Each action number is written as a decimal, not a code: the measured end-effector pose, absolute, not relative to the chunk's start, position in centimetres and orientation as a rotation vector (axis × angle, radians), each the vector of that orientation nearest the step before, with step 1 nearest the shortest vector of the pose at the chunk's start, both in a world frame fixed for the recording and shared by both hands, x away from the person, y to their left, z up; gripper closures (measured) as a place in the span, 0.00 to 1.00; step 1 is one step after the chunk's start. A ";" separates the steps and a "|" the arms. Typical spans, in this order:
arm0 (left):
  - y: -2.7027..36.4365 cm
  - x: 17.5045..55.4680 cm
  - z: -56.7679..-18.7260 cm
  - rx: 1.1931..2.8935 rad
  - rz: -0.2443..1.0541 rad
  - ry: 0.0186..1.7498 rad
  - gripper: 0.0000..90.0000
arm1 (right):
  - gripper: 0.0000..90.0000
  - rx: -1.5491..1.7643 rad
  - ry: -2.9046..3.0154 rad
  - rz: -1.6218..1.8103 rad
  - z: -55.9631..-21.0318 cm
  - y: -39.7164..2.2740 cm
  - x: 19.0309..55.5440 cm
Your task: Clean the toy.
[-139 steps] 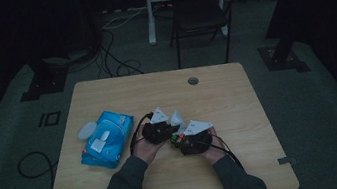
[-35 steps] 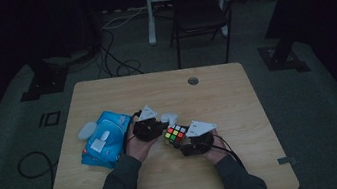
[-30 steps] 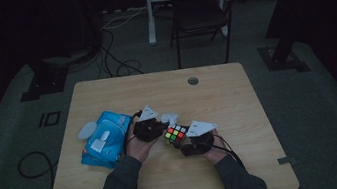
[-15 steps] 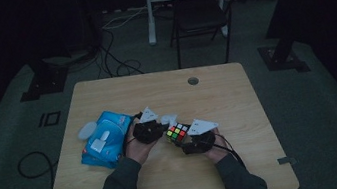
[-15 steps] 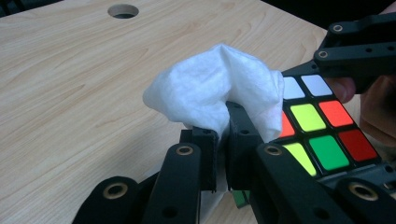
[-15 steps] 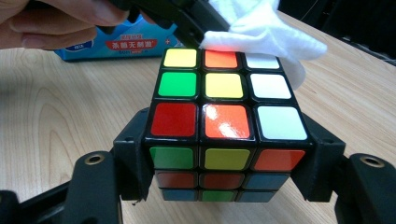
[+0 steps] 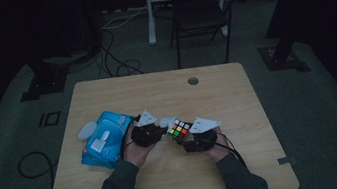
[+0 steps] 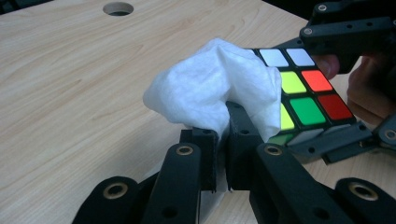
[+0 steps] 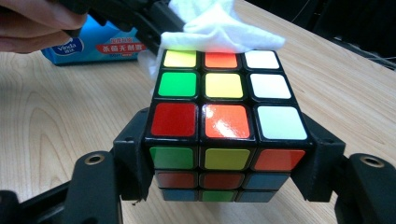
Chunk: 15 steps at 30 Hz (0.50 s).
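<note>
The right gripper [image 9: 224, 186] had its jaws clamped on opposite sides of the cube [image 9: 223, 116], holding it just above the table [image 7: 237, 94]. The left gripper [image 8: 223, 140] pinched a white wipe [image 8: 210, 93] tight, draped on the cube's top edge. The cube looked rigid and glossy, best gripped flat-faced; the wipe was soft and light.

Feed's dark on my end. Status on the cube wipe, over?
Right tongs shut on cube. Left tongs shut on white wipe, pressed to cube's top edge. Wipes pack off left, nothing blocking.
</note>
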<state>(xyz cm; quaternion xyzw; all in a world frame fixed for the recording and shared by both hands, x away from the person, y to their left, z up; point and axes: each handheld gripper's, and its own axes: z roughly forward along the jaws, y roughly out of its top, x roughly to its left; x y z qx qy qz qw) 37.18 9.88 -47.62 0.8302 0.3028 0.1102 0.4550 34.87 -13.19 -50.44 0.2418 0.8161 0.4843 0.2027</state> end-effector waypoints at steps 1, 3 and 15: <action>9.9 37.1 -47.6 2.048 0.271 0.746 0.95 | 0.38 0.677 2.278 1.353 -50.4 -13.2 34.9; 10.0 37.1 -47.6 2.052 0.273 0.743 0.95 | 0.38 0.681 2.273 1.355 -50.4 -13.3 34.9; 9.9 37.2 -47.6 2.056 0.274 0.738 0.95 | 0.38 0.687 2.273 1.377 -50.3 -13.3 34.9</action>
